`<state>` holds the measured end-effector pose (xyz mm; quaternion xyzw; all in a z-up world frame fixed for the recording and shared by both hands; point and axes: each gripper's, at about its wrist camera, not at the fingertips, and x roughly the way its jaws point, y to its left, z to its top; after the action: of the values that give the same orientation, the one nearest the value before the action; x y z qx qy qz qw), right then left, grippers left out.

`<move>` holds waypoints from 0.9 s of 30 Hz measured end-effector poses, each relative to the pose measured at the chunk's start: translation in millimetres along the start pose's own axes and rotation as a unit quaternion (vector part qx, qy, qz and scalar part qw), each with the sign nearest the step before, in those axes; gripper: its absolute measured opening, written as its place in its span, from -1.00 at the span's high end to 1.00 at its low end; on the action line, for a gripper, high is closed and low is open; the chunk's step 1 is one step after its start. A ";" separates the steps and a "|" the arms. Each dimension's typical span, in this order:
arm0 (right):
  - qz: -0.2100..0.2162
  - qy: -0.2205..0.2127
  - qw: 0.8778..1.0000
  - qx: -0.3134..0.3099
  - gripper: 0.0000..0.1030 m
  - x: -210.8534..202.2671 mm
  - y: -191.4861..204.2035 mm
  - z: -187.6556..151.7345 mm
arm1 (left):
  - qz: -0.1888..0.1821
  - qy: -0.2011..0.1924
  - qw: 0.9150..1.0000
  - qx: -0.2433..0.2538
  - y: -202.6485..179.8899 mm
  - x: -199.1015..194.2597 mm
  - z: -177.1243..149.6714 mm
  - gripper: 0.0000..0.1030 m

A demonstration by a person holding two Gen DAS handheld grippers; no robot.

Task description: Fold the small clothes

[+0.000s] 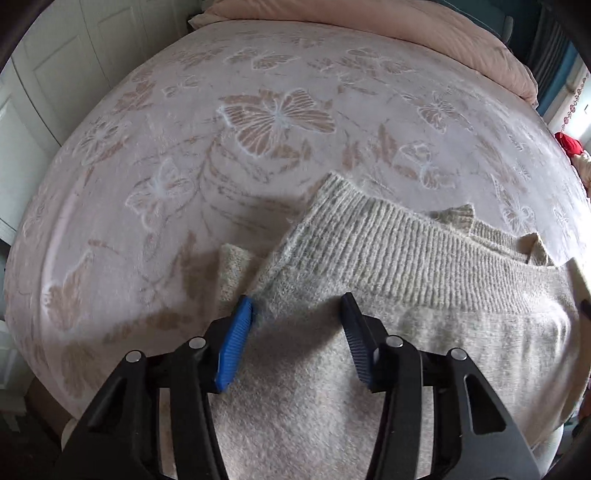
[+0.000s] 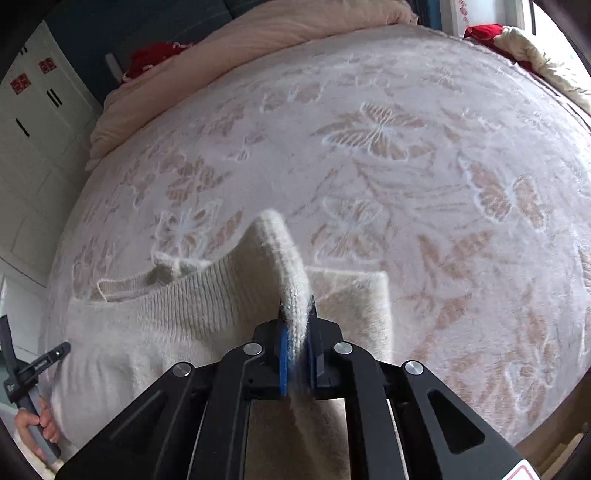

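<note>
We've got a cream knit sweater (image 1: 424, 258) lying on the bed (image 1: 258, 110), butterfly-pattern pink blanket (image 2: 406, 129), white cabinets (image 2: 33, 122) alongside. Right gripper (image 2: 297, 332): jaws clamped on the sweater's ribbed hem, lifting a fold. Left gripper (image 1: 299, 314): jaws wide, over the knit, fabric between them, nothing pinched.

Butterfly-patterned bedspread (image 1: 280, 122), pink duvet (image 1: 388, 26), white wardrobe (image 2: 33, 155)
</note>
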<state>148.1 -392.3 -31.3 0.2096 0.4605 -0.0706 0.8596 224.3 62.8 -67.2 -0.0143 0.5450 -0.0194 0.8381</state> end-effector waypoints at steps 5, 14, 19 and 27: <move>-0.037 0.042 0.998 0.016 0.88 36.1 -39.6 -9.0 | 0.017 0.003 1.000 0.008 0.3 16.3 1.3 -0.22; 0.012 -0.035 0.998 -0.052 0.54 -34.7 60.8 -28.5 | 0.006 -0.011 1.000 -0.001 3.5 -8.2 -6.8 -0.21; 0.055 0.083 0.987 -0.125 0.55 36.3 129.0 -74.5 | -0.004 -0.020 1.000 -0.016 4.4 -28.2 -25.2 -0.21; 0.086 0.041 0.985 -0.142 0.56 -13.2 173.2 -65.6 | -0.074 -0.039 0.992 -0.098 55.0 -76.1 -68.9 -0.59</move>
<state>145.1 -209.1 -1.4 0.1265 0.4809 0.0782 0.8641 131.4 121.2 -28.1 -0.1376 0.5089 -0.0266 0.8493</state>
